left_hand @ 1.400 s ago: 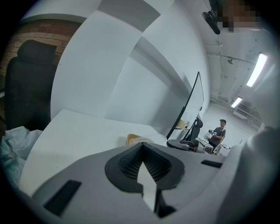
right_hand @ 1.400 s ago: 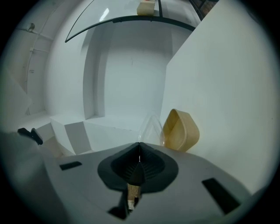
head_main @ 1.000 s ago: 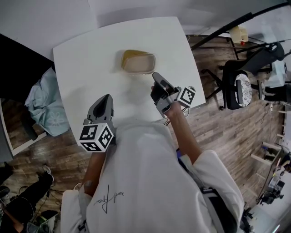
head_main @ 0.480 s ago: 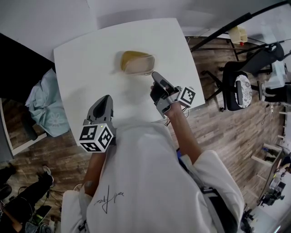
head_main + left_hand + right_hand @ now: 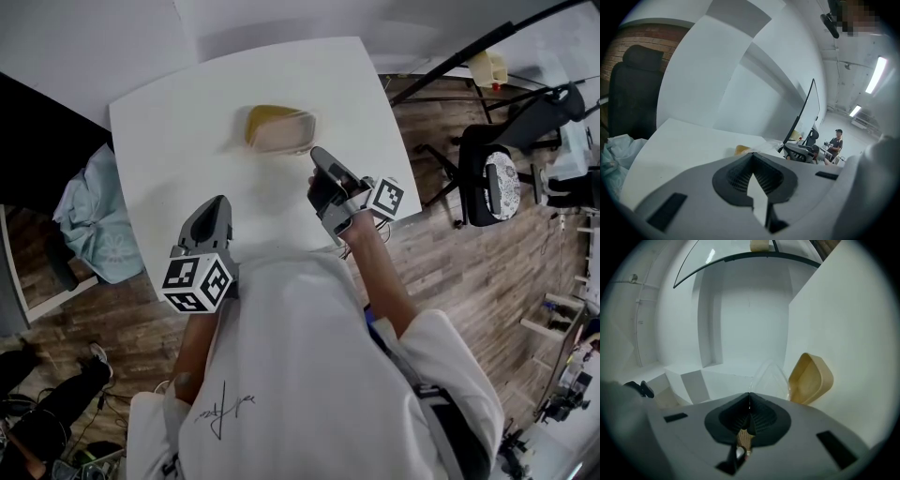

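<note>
Grey R gripper (image 5: 315,153) aslant on lid (image 5: 771,377)

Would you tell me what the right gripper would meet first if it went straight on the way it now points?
Most likely the clear lid by the tan container. It lies just ahead of the right gripper, slightly right of its shut jaws' line. Depth is hard to judge.

1. A white table (image 5: 169,141) with rounded corners stands on a wood-plank floor (image 5: 469,272).
2. A pale blue cloth heap (image 5: 89,220) lies just off the table's left edge.
3. An office chair (image 5: 502,183) stands well apart from the table's right edge.
4. A black-framed stand (image 5: 469,61) reaches past the far right corner.
5. A distant person (image 5: 833,143) stands under a ceiling light strip (image 5: 875,75).
</note>
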